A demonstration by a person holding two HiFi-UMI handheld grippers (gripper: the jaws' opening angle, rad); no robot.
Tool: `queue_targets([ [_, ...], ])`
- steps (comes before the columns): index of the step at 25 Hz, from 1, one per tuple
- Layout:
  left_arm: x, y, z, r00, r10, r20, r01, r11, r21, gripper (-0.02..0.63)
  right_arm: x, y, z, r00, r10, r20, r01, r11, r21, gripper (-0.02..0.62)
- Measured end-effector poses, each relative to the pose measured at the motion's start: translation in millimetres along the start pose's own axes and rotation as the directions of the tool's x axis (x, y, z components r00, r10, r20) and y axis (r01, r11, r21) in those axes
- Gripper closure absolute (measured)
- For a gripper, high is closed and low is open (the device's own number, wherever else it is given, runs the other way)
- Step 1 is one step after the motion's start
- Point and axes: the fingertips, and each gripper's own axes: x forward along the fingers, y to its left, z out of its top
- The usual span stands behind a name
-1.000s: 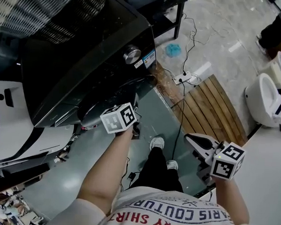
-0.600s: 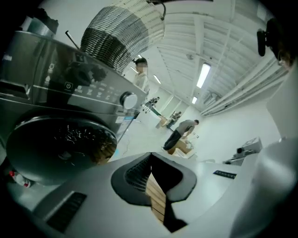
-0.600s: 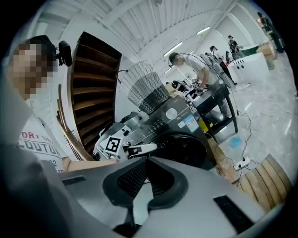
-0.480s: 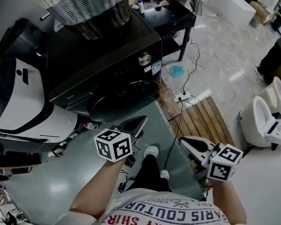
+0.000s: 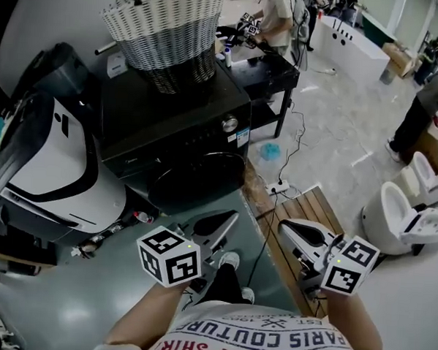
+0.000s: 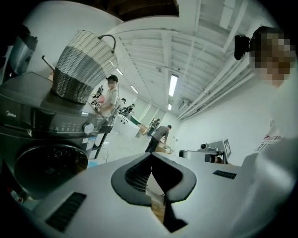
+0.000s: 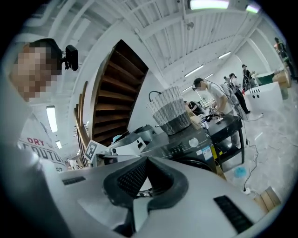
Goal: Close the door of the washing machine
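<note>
The black front-loading washing machine (image 5: 173, 142) stands ahead of me, and its round dark door (image 5: 197, 180) lies flush against the front, closed. My left gripper (image 5: 230, 221) hangs in the air short of the door, apart from it, jaws shut with nothing between them. My right gripper (image 5: 286, 227) floats beside it to the right, also shut and empty. The left gripper view has the door (image 6: 50, 165) at its lower left, beyond the closed tips of the left gripper (image 6: 150, 155). In the right gripper view the machine (image 7: 195, 139) lies past the right gripper (image 7: 146, 160).
A wicker basket (image 5: 164, 29) sits on top of the machine. A white appliance (image 5: 51, 162) stands to its left, a black table (image 5: 265, 70) behind right. A power strip with cables (image 5: 277, 187), a wooden slat mat (image 5: 305, 212) and toilets (image 5: 400, 217) are on the floor. People stand far back.
My left gripper has drawn back and up from the machine's door. The right gripper has risen too. More of the machine and the room behind it has come into the head view.
</note>
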Motion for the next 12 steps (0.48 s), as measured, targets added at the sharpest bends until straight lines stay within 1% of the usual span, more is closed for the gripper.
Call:
queue_targets([
  [3,-15,-27,11,0.999,-0.02,0.038,0.018,0.999,0.04,0.583,-7,15,1,1.0,0.01,0.009,-0.01,1.0,-0.025,0.574],
  [6,-28,-48,16,0.998,-0.015,0.063,0.008,0.995,0.098,0.583,-16,28,1,1.0,0.012,0.02,-0.011,0.999,-0.05,0.574],
  [9,-36,-65,18,0.996,-0.024,0.086,0.015,0.995,0.101,0.583,-27,44,6,0.999,0.019,0.033,-0.015,0.994,-0.107,0.574],
  [12,-38,-78,20,0.995,-0.026,0.101,0.012,0.991,0.132,0.583,-34,53,8,0.998,0.045,0.05,-0.039,0.993,-0.11,0.574],
])
